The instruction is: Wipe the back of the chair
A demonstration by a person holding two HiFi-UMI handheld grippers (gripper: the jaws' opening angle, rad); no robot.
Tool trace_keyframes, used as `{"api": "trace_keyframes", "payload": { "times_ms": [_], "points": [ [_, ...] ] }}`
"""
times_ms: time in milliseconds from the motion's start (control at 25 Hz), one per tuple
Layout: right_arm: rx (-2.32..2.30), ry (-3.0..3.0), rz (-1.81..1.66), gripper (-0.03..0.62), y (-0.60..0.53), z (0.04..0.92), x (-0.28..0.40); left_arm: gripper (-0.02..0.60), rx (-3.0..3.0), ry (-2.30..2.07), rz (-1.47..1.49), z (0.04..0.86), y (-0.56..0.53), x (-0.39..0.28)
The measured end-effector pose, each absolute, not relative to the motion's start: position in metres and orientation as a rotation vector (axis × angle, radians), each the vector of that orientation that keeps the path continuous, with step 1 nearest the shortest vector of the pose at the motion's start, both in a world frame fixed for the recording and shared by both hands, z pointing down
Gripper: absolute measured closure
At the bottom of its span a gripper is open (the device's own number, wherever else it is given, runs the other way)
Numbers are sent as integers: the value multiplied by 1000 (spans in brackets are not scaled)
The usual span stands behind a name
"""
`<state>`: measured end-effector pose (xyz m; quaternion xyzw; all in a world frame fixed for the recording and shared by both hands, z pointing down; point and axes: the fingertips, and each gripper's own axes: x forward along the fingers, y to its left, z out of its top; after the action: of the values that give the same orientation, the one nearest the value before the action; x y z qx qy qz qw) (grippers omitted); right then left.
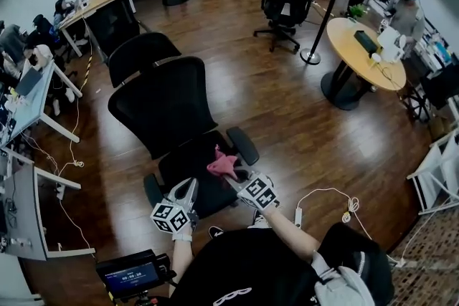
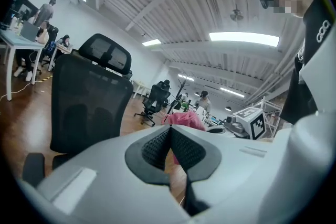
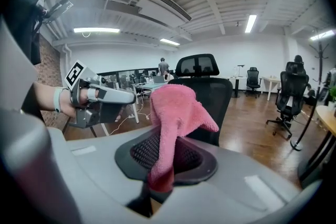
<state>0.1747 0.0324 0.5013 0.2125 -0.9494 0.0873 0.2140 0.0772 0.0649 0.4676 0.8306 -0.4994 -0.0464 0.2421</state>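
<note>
**Inspector:** Gripper state?

**Operator:** My right gripper (image 3: pixel 164 159) is pinching the pink cloth (image 3: pixel 176 107) by its lower end, and the loose part is flopping over the jaws. My left gripper (image 2: pixel 170 148) is pressed together on nothing.

**Inspector:** Location of the work?

**Operator:** The cloth is hanging over the seat (image 1: pixel 192 191). The chair back (image 1: pixel 172 107) is standing just beyond it, far and left.

**Inspector:** Handling?

**Operator:** I am judging the cloth soft, light and limp, so it is wanting a deep bunched grip. The back looks like mesh, likely giving under pressure. The chair may roll, so I am considering steadying it by an armrest (image 1: pixel 242 145).

**Inspector:** Differences between views?

**Operator:** Only the right gripper view is showing the cloth between the pads. Only the head view is showing the seat and armrests. The left gripper view is showing its shut jaws.
</note>
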Motion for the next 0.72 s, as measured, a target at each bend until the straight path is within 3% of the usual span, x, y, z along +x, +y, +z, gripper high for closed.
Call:
{"api": "trace_keyframes", "payload": {
  "times_ms": [280, 720],
  "points": [
    [648, -2585, 266, 551, 36, 518, 234, 589, 2299, -1291, -58, 477, 59, 142],
    [690, -2571, 262, 553, 40, 516, 267, 589, 2292, -1274, -6, 482, 68, 165]
  ]
}}
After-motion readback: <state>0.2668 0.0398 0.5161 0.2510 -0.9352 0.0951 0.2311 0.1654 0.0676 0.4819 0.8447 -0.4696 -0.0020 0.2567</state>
